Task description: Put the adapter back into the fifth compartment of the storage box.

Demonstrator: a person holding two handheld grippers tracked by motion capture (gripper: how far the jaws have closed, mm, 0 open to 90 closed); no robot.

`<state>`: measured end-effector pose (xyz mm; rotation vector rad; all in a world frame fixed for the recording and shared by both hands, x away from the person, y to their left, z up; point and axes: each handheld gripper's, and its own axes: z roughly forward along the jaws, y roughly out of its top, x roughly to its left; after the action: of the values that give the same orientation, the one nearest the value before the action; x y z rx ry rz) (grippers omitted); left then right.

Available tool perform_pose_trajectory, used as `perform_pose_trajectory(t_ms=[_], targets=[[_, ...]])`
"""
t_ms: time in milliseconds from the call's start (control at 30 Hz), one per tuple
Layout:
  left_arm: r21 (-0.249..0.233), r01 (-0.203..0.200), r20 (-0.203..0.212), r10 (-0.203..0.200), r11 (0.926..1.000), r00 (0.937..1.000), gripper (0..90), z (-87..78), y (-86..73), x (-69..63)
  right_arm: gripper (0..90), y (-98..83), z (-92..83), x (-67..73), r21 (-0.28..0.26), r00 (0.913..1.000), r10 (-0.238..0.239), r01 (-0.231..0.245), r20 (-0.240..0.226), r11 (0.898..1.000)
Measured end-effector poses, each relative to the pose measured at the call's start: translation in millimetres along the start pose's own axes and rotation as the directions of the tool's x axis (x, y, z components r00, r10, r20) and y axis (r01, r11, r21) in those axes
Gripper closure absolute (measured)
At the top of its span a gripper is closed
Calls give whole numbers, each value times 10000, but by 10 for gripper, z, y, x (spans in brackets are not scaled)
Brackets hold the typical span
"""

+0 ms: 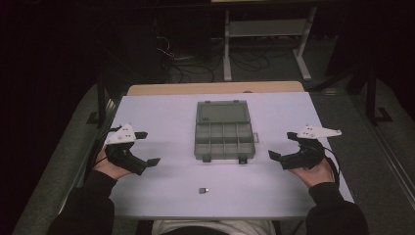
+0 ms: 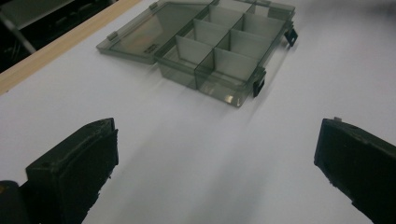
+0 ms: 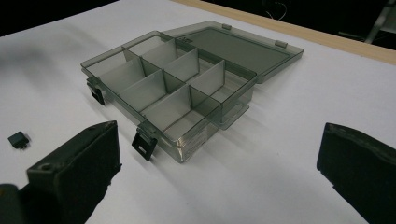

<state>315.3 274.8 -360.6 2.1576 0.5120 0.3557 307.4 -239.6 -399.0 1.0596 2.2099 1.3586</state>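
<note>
Nearest the person, a small dark part [image 1: 203, 190] is seen lying alone on the white bench [image 1: 161, 193], between the two hands and near the front edge. The left tongs [image 1: 146, 148] and right tongs [image 1: 283, 147] are held released, jaws spread wide and empty, flanking the open compartment box [image 1: 224, 140]. The part lies inward and nearer than both; neither hand is clearly closer. Beyond, the box's lid [image 1: 222, 112] is laid flat, away from the person.

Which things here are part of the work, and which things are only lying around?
Part of the work:
- organizer box, open, compartments empty
- small black part in front of the box
- left claw and right claw, both open, holding nothing

Only lying around:
- cables on the floor
- white frame behind the table
</note>
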Motion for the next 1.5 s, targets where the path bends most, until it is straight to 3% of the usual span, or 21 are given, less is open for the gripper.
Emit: perform_pose_trajectory(t_ms=[100,600,933,1100,1267,1300,1500], targets=[[264,-184,130,180,9995,9998,0,79,35,-43,0,0,4,-1,6,10000,-25,25,-20,10000],[633,-400,556,365,9972,9978,0,301,65,-144,0,-2,17,5,146,10000,-37,39,-87,9999],[870,-820,884,743,9928,9933,0,464,178,-241,0,-3,22,8,191,9999,-82,84,-127,9998],[972,-1186,1284,1058,9882,9861,0,587,293,-345,0,-2,23,12,219,9998,-79,82,-163,9997],[967,-1236,1362,1099,9876,9846,0,639,304,-381,0,-3,23,14,229,9998,-91,95,-181,9997],[1190,-1358,1438,1183,9836,9825,0,694,287,-418,0,-4,27,16,269,9998,-123,128,-169,9996],[1371,-1432,1549,1216,9801,9804,0,746,273,-447,0,-7,47,25,391,9997,-184,191,-179,9991]])
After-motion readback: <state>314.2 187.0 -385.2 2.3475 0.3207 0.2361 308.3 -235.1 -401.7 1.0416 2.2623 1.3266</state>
